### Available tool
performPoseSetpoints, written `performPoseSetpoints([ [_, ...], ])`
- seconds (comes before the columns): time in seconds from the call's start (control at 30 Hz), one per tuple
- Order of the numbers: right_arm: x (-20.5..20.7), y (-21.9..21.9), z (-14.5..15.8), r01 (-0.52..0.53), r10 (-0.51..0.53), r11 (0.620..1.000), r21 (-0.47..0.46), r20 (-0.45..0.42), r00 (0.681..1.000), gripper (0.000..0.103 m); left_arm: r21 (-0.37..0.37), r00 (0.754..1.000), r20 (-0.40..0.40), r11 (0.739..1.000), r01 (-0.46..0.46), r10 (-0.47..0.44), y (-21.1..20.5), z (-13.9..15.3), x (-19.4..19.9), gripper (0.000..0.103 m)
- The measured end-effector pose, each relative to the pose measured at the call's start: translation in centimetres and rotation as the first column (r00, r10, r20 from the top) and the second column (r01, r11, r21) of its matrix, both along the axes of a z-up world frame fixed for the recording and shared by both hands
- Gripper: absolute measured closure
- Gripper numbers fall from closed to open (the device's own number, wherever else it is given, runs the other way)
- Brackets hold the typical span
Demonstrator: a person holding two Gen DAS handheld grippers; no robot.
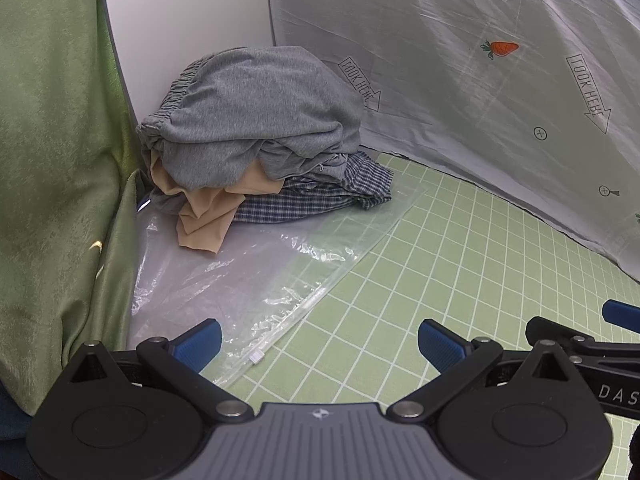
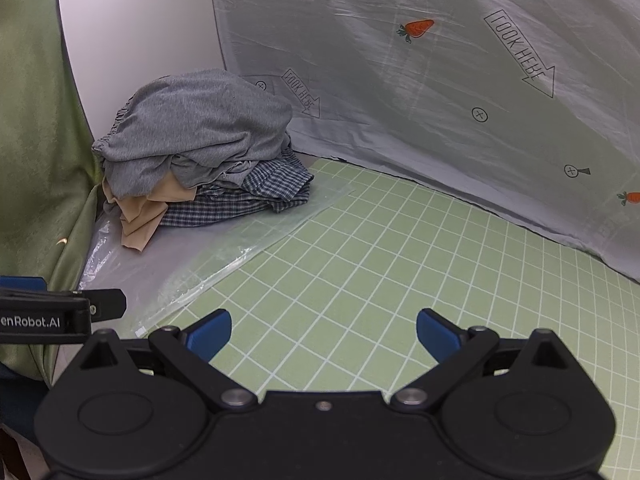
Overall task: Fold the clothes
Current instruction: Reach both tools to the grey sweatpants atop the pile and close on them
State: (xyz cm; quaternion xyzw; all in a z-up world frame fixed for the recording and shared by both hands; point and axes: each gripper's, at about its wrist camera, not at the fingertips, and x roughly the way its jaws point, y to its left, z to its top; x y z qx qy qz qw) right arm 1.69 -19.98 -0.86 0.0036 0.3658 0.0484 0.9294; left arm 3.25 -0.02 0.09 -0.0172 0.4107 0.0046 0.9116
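Left gripper [image 1: 319, 344] and right gripper [image 2: 324, 334] held wide apart, nothing gripped, low in frame over green mat [image 2: 360, 272]. Clothes pile [image 1: 256, 136] heaped upper left on plastic bag [image 1: 224, 272].

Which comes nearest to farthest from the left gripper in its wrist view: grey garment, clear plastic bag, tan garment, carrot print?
1. Clear plastic bag, flat on the mat just ahead of the open left gripper, to its left.
2. Tan garment, hanging out of the pile's front.
3. Grey garment, topping the pile.
4. Carrot print, high on the backdrop sheet, right.
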Motion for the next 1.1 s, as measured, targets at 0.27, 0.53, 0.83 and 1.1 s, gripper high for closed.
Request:
performPoseSetpoints([
  [0.27, 6.2, 1.4, 0.8, -0.028, 0.028, 1.0, 0.0, 0.035, 0.999, 0.003, -0.013, 0.997, 0.007, 0.997, -0.073, 0.073, 3.0, 0.2, 6.4, 0.0],
  [0.53, 15.8, 5.2, 0.0, -0.07, 0.069, 0.997, 0.021, 0.052, 0.996, 0.005, -0.028, 0.982, 0.014, 0.982, -0.188, 0.188, 8.9, -0.4, 16.5, 0.0],
  [0.83, 27.6, 10.4, -3.4, -0.134, 0.132, 0.99, 0.047, 0.031, 0.991, 0.018, -0.053, 0.954, -0.008, 0.953, -0.299, 0.299, 14.7, -2.2, 25.9, 0.021],
  [1.1, 33.9, 13.4, -6.2, -0.203, 0.204, 0.975, 0.088, 0.002, 0.979, 0.045, -0.079, 0.966, -0.011, 0.963, -0.257, 0.257, 15.8, -3.8, 28.1, 0.033],
])
